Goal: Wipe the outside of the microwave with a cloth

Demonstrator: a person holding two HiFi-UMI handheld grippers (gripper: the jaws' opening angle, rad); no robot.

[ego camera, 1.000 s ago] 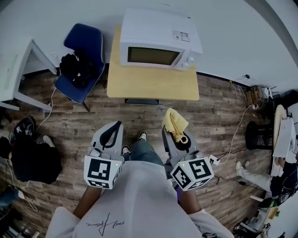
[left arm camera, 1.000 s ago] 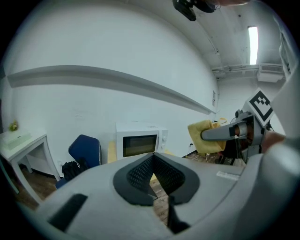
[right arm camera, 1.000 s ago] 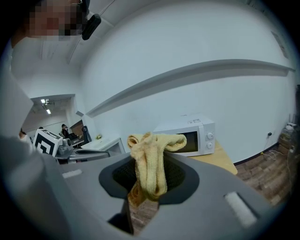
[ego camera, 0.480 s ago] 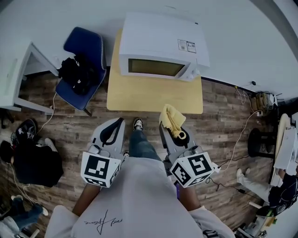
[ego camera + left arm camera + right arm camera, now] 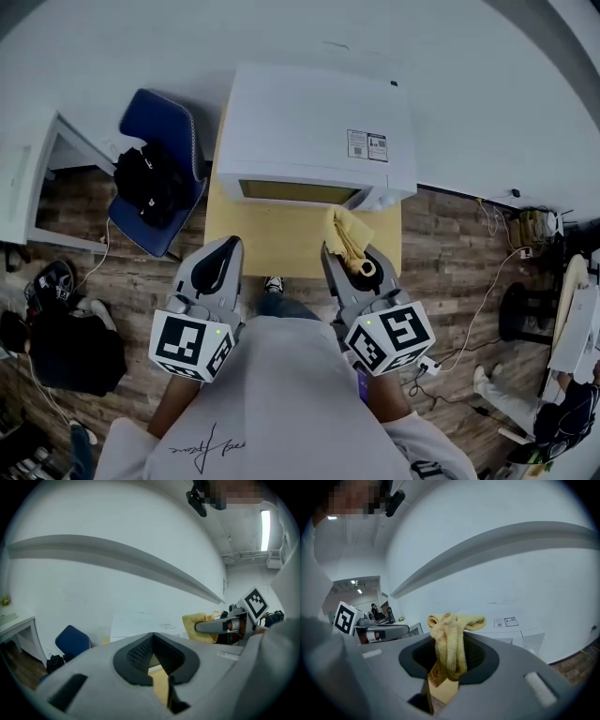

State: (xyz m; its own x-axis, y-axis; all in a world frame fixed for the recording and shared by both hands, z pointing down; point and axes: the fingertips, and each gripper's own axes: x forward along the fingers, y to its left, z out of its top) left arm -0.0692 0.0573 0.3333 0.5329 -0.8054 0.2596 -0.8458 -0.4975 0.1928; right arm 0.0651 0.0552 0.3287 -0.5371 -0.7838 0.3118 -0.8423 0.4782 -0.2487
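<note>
R gripper (image 5: 345,253), head view: clamped on yellow cloth (image 5: 349,234). Cloth is bunched and sticks out past the jaw tips, over the wooden table (image 5: 272,246), right at the lower front edge of the microwave (image 5: 314,141). Can't tell if cloth touches it. L gripper (image 5: 228,251) is alongside to the left, tips over the table's front edge, near the microwave's lower-left corner. Microwave is white and sits at the back of the table by the wall, w/ a label sticker (image 5: 367,144) on top, right side. Blue chair (image 5: 164,114) w/ black bag (image 5: 148,178) stands left of table. Wood floor (image 5: 450,253).

L gripper view: jaws pressed together at tips, nothing btwn them. Microwave top shows beyond, table surface under the pads. R gripper w/ cloth at frame right.

R gripper view: jaws closed on cloth. A folded strip hangs down btwn the pads, w/ a loop bulging above. Microwave is ahead and to the right, sticker visible.
</note>
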